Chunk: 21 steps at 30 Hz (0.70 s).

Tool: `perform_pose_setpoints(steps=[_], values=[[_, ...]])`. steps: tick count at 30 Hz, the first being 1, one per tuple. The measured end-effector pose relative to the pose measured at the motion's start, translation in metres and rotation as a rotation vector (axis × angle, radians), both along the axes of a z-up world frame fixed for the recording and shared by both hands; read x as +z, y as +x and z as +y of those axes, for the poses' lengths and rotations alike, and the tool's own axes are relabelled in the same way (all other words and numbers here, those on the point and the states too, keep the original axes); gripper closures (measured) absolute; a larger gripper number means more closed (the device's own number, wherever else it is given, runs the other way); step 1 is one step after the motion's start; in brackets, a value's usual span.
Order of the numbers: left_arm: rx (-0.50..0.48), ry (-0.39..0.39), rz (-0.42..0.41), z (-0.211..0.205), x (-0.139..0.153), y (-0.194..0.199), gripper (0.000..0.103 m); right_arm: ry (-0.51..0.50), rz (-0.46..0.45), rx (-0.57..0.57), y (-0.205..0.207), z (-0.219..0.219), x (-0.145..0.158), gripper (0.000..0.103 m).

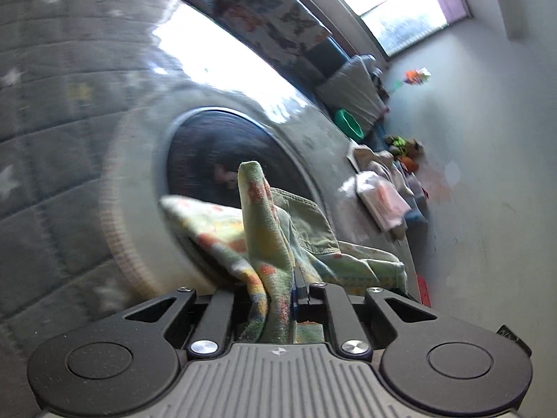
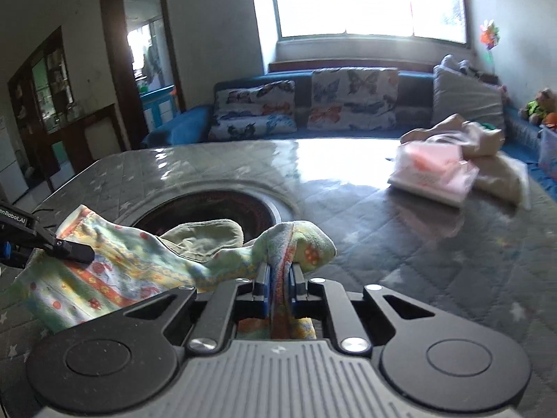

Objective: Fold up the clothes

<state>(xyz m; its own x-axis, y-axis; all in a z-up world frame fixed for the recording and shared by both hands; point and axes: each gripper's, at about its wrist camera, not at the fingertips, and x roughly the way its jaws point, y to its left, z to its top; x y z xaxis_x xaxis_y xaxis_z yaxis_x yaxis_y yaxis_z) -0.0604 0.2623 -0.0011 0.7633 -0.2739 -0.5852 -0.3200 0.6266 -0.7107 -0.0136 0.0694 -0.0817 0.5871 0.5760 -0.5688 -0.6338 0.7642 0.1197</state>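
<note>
A small green patterned garment [image 2: 115,271] with orange and yellow prints lies stretched over the quilted grey table [image 2: 400,244], partly over a dark round inset [image 2: 216,209]. My right gripper [image 2: 278,278] is shut on a bunched edge of it. My left gripper [image 1: 275,289] is shut on another edge of the same garment [image 1: 257,230]; it also shows in the right wrist view [image 2: 69,249] at the left, pinching the cloth. The left wrist view is tilted and blurred.
A folded pink piece [image 2: 435,170] and a beige heap of clothes [image 2: 463,136] lie at the table's far right. Behind the table a blue sofa [image 2: 181,125] carries butterfly cushions [image 2: 351,101] under a bright window. A doorway and cabinet stand at left.
</note>
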Motion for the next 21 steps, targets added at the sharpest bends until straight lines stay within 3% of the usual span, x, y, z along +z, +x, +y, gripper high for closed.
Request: perform_pose_setpoints(steps=[11,21], values=[[-0.208,0.059,-0.037,-0.07,0.024,0.076,0.091,-0.02,-0.087,-0.203,-0.005,-0.077,0.032,0.094],[-0.34,0.088,-0.045,-0.134,0.03,0.127,0.09,-0.044,-0.122,-0.346,0.003,-0.139,0.041,0.094]])
